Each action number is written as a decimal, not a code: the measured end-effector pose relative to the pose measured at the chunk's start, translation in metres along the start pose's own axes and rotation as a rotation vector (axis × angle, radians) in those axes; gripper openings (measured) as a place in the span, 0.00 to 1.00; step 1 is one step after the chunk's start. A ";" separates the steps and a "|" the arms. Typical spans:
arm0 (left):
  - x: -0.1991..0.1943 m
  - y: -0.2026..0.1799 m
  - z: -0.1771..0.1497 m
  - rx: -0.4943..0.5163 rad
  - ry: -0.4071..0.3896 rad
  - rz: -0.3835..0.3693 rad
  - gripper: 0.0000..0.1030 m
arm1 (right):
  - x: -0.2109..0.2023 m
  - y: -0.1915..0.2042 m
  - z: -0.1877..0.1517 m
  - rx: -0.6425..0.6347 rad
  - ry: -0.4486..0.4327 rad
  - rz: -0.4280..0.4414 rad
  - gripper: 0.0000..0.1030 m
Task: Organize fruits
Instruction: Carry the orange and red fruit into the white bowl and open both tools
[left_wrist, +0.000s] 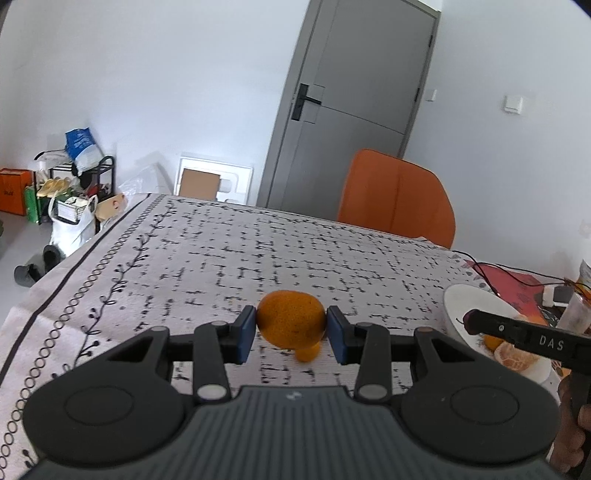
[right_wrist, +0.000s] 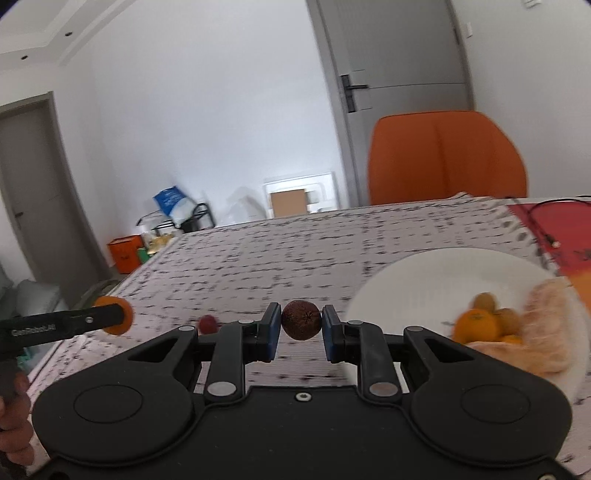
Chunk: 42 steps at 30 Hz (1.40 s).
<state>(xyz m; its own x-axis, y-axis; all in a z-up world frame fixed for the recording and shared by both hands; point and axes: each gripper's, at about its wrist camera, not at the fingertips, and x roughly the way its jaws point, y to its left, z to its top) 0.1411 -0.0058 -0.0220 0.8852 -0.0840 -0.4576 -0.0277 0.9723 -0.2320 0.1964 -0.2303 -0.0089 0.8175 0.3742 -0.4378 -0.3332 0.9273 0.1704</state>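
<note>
My left gripper (left_wrist: 291, 329) is clamped on an orange mandarin (left_wrist: 290, 322), held above the tablecloth (left_wrist: 207, 258); my right gripper (right_wrist: 300, 326) is clamped on a small dark brown fruit (right_wrist: 301, 319), just left of the white plate (right_wrist: 424, 280). I think both are light, a bit soft w/ thin skin, so grip at the widest middle, not hard. Right view shows plate w/ oranges (right_wrist: 476, 325) & a red fruit (right_wrist: 207, 324) on the cloth; left view shows another small orange fruit (left_wrist: 307, 352) under my mandarin
</note>
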 end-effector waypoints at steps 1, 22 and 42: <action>0.001 -0.003 0.000 0.004 0.003 -0.005 0.39 | -0.001 -0.004 0.001 0.010 -0.003 -0.004 0.21; 0.023 -0.058 0.005 0.097 0.017 -0.131 0.39 | -0.023 -0.050 -0.002 0.067 -0.027 -0.134 0.28; 0.052 -0.148 0.001 0.205 0.046 -0.272 0.39 | -0.064 -0.094 -0.019 0.130 -0.055 -0.176 0.37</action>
<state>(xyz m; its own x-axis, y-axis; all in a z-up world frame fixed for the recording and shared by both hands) 0.1920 -0.1534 -0.0105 0.8252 -0.3512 -0.4424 0.3042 0.9362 -0.1759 0.1667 -0.3417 -0.0133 0.8832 0.2033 -0.4227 -0.1231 0.9701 0.2093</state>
